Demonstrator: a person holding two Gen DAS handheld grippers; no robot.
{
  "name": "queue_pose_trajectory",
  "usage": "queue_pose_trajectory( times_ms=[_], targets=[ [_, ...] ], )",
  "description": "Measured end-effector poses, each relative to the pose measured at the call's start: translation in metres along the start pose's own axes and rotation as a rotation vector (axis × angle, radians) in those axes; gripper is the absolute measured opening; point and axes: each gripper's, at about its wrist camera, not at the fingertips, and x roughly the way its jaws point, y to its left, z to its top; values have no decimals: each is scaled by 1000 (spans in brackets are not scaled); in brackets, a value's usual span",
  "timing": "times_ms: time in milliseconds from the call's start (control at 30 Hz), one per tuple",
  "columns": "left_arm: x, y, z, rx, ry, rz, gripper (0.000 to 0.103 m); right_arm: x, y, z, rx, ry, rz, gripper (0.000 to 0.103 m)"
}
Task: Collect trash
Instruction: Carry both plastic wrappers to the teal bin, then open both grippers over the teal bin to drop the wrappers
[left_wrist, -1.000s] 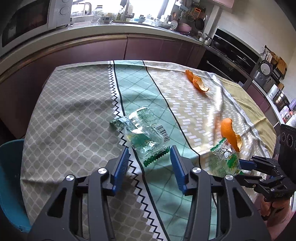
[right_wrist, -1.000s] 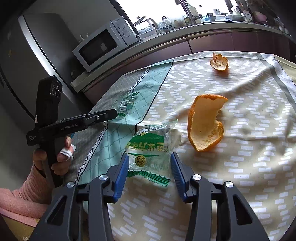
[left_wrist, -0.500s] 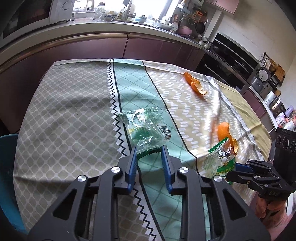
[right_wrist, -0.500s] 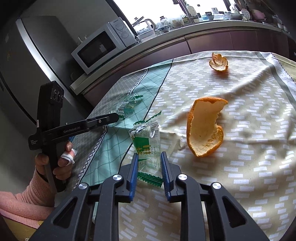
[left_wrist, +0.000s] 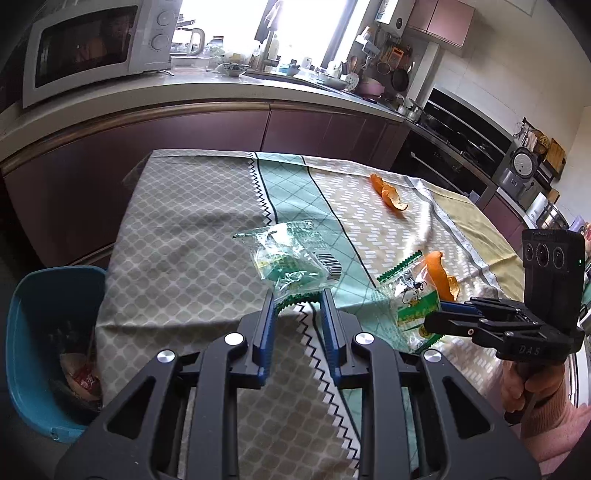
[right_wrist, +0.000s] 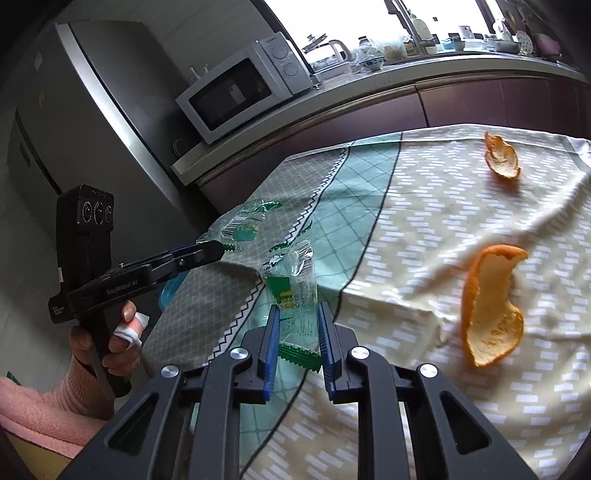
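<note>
1. The left gripper (left_wrist: 297, 301) is pinching the serrated end of a crumpled clear-and-green wrapper (left_wrist: 286, 258), its jaws closed most of the way onto the film, and the wrapper is hanging just above the tablecloth (left_wrist: 184, 221).
2. The right gripper (right_wrist: 295, 325) is likewise clamping a second green wrapper (right_wrist: 293, 284) between nearly closed jaws, holding it upright off the cloth.
3. Both grips are sitting on thin, slick film near an edge, so a quick swing is likely to be letting a wrapper slide out or tear.
4. Two orange peels are lying uncollected: the near peel (right_wrist: 491, 310) just beside the right gripper, the far peel (right_wrist: 502, 157) well apart.
5. The blue bin (left_wrist: 48, 332) is standing off the table's left edge; the path there is looking open for the left gripper, while the right gripper is facing a reach across it.
</note>
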Motion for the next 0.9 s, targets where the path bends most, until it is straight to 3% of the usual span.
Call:
queue_pose_trajectory(
  times_ms=[167,233,567,733,900],
  targets=[
    [-34,26,-14,-26,-27,40,24,24,27,15,-55,27,61,18],
    [-49,41,-19,-50,-41,67,24,36,40,23,-81,44,95,11],
    [-102,115,-43,-158,-91,192,24,107,103,55,-182,139,228,10],
    [-113,147,-51,-199,-92,244,24,144,133,70,-210,180,278,10],
    [-106,178,-59,-238,-57,286,24,184,157,79,-239,230,259,10]
  ],
)
